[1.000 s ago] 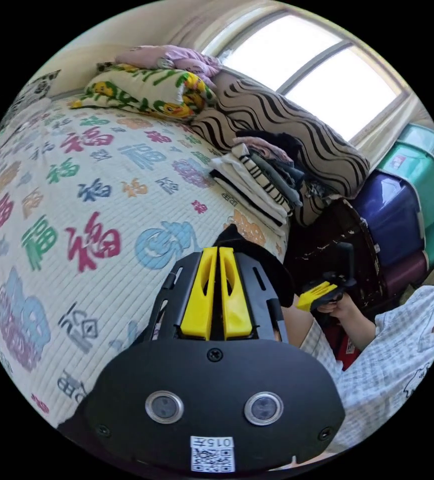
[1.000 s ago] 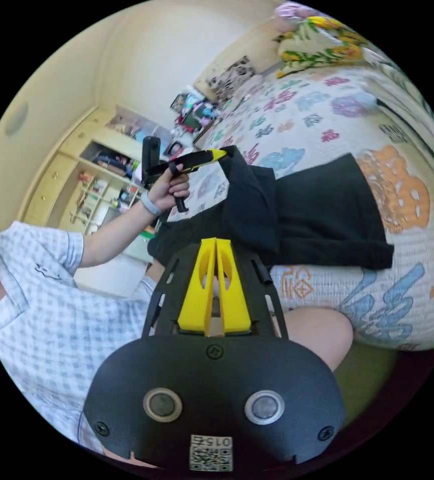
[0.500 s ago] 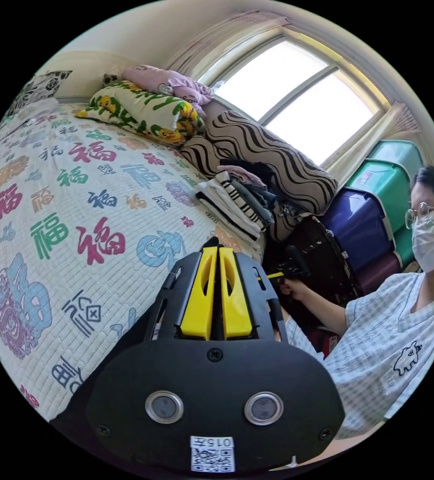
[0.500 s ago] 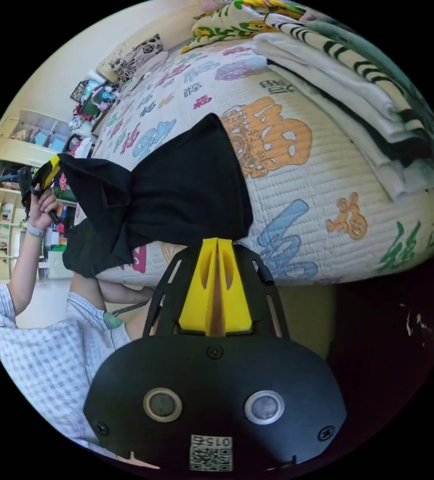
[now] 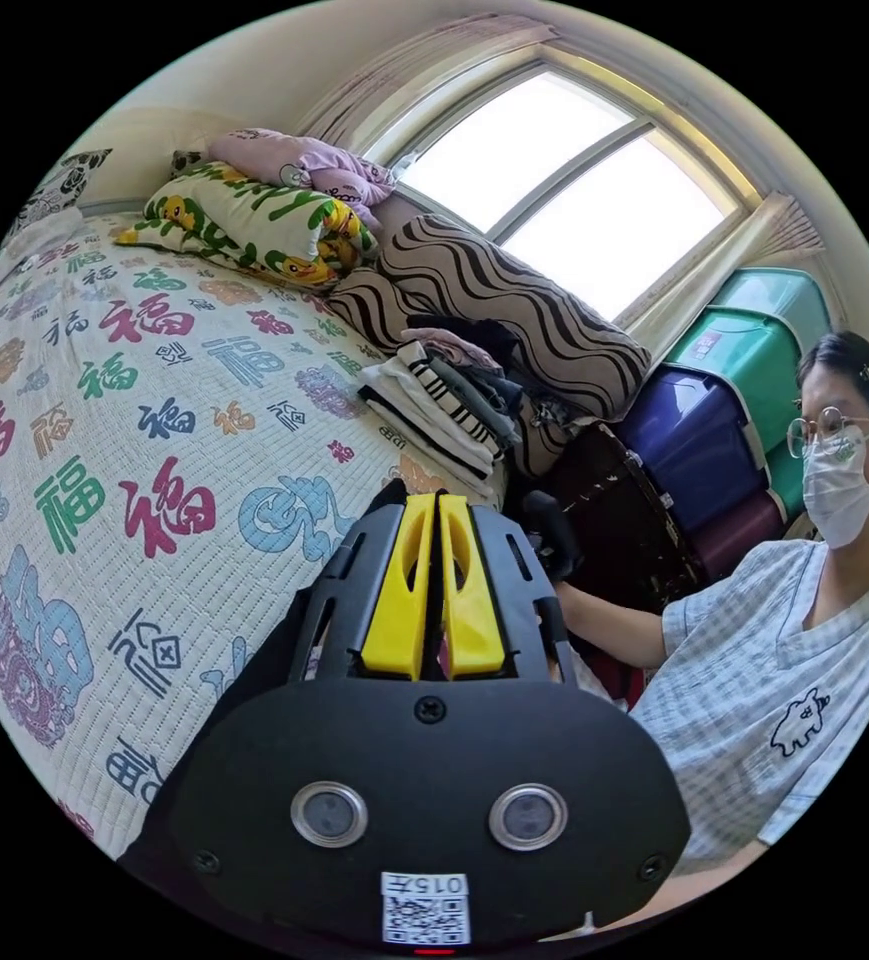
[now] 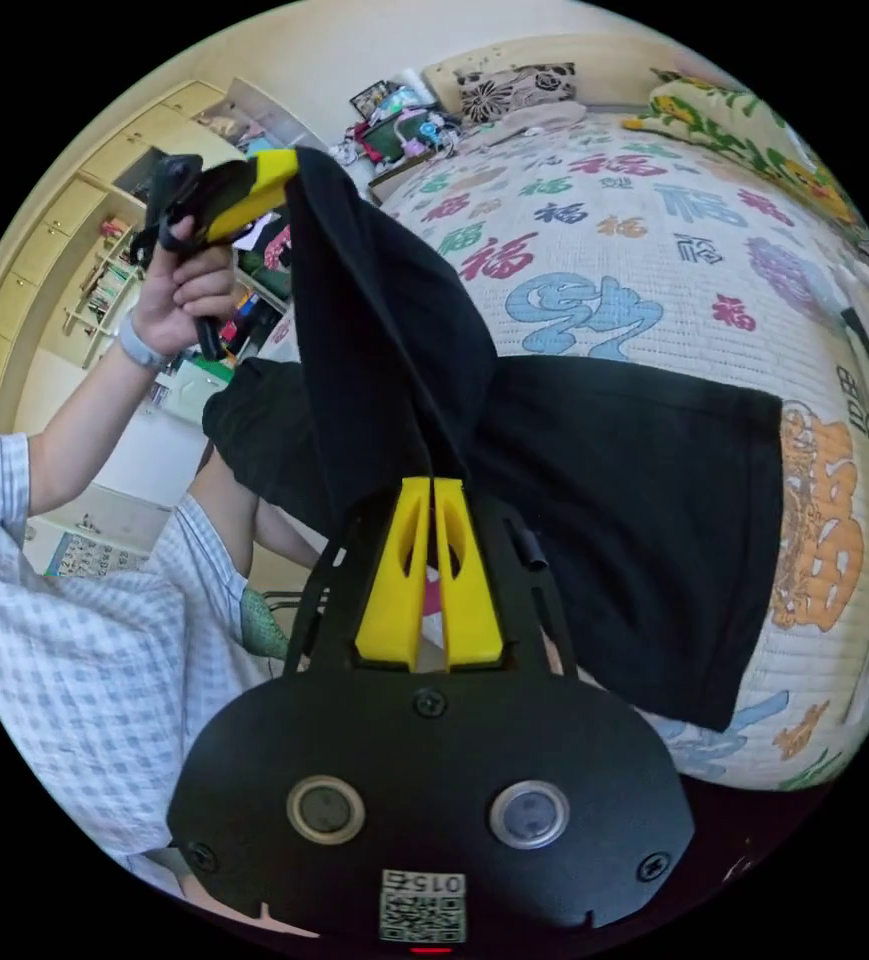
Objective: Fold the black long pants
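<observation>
The black long pants (image 6: 634, 500) lie partly spread on the printed quilt (image 6: 594, 230), with one end lifted off the bed. My right gripper (image 6: 432, 487) is shut on a pinched fold of that lifted cloth. Up at the left, my left gripper (image 6: 279, 170) sits in a person's hand and is shut on the top corner, so the cloth hangs taut between the two. In the left gripper view, my left gripper (image 5: 432, 500) has its yellow jaws together, and a tip of black cloth (image 5: 392, 490) peeks past them. The right gripper's black handle (image 5: 552, 535) shows just behind.
A stack of folded clothes (image 5: 434, 410) lies at the bed's edge against a striped cushion (image 5: 514, 310). Pillows (image 5: 254, 215) are at the head. Stacked storage boxes (image 5: 724, 420) stand under the window. The person (image 5: 784, 680) sits beside the bed, with shelves (image 6: 84, 290) behind.
The left gripper has risen with its corner of the pants, stretching the cloth upward. The right gripper has come closer to the left one, and both views have swung round.
</observation>
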